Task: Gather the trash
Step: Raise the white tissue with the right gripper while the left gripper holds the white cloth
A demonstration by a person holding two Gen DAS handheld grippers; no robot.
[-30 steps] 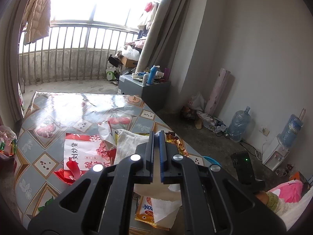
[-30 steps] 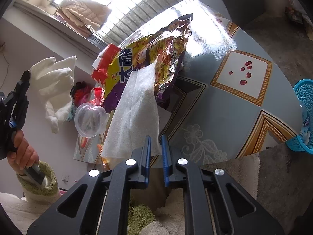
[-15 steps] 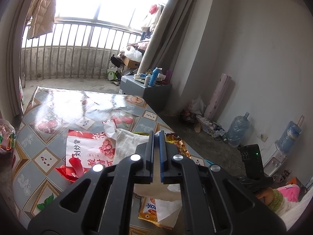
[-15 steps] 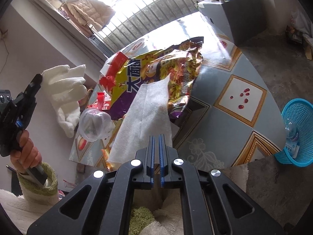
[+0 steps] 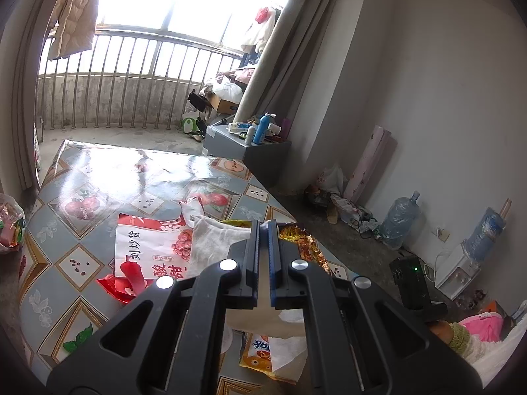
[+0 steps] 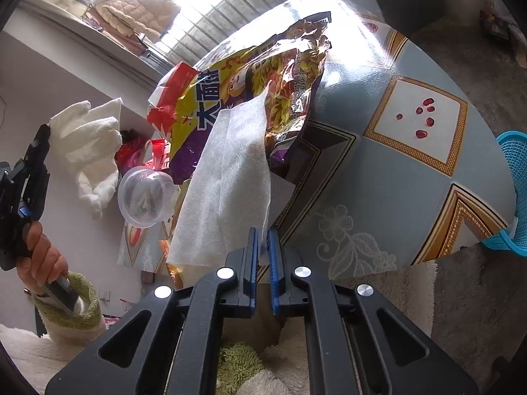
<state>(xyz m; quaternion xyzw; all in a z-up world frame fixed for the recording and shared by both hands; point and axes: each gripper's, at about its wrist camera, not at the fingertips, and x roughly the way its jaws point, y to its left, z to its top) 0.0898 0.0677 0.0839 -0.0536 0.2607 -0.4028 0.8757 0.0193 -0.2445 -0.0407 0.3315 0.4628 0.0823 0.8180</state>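
A white tissue [image 6: 227, 177] stands up off the patterned table [image 6: 378, 181], its lower corner between the closing jaws of my right gripper [image 6: 262, 233], which pinch it. Behind it lies a crumpled yellow and purple snack bag [image 6: 263, 75]. My left gripper [image 5: 263, 227] is shut on a fluffy white cloth [image 5: 214, 240]. In the right wrist view that cloth [image 6: 89, 138] hangs from the left gripper [image 6: 44, 131] at the far left. A red and white snack bag [image 5: 145, 247] and an orange packet [image 5: 260, 352] lie below the left gripper.
A clear plastic cup [image 6: 145, 194] and red wrappers [image 6: 174, 79] lie among the litter. A blue basket [image 6: 513, 191] stands on the floor past the table's right edge. A grey cabinet [image 5: 250, 151], water bottles [image 5: 398, 217] and clutter line the wall.
The right gripper's jaws stand closer together than a second ago, with the tissue's corner between them. The right view drew back, then came forward. The left gripper has hardly moved.
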